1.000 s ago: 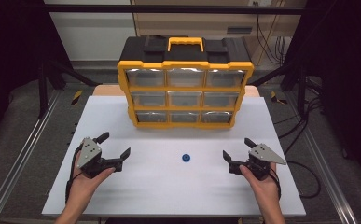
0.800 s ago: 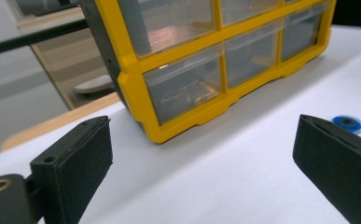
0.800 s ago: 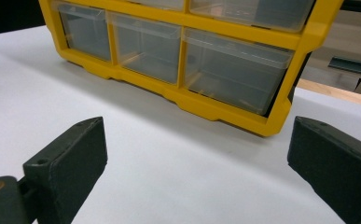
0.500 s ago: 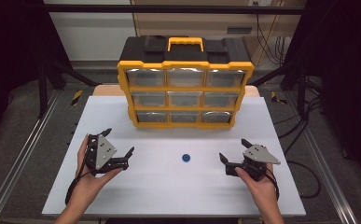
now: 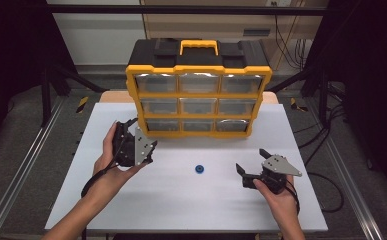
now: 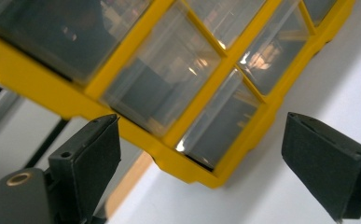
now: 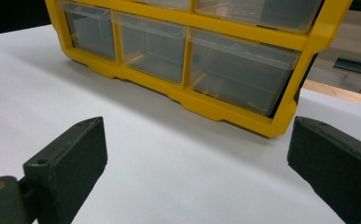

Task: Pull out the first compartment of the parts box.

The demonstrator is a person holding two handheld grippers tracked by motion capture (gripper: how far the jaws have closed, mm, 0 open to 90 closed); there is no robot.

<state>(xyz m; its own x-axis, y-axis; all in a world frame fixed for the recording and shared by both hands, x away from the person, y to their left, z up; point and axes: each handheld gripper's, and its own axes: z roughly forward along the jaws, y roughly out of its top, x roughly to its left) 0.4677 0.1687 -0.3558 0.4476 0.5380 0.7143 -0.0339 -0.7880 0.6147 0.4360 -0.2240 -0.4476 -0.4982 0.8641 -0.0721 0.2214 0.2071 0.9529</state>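
Observation:
A yellow organizer (image 5: 199,70) with clear drawers and a black top stands at the back middle of the white table (image 5: 181,210). My left gripper (image 5: 142,134) is lifted off the table and rolled on its side, close in front of the bottom-left drawer (image 5: 157,124). Its jaws have just been closing a little but still stand open with nothing between them. In the left gripper view the left gripper (image 6: 201,123) faces the organizer's tilted lower corner (image 6: 206,172). My right gripper (image 5: 251,160) rests open at the right, and in its own view the right gripper (image 7: 197,126) points at the organizer's bottom row (image 7: 225,109). A small blue round piece (image 5: 199,169) lies between the hands.
Metal rails (image 5: 26,165) run along both sides of the table. A wooden strip (image 5: 116,97) shows behind the table's far edge. Cables (image 5: 326,180) trail off at the right.
The left hand has risen and moved forward toward the organizer's lower left, turning the gripper on its side. The right hand has stayed in place.

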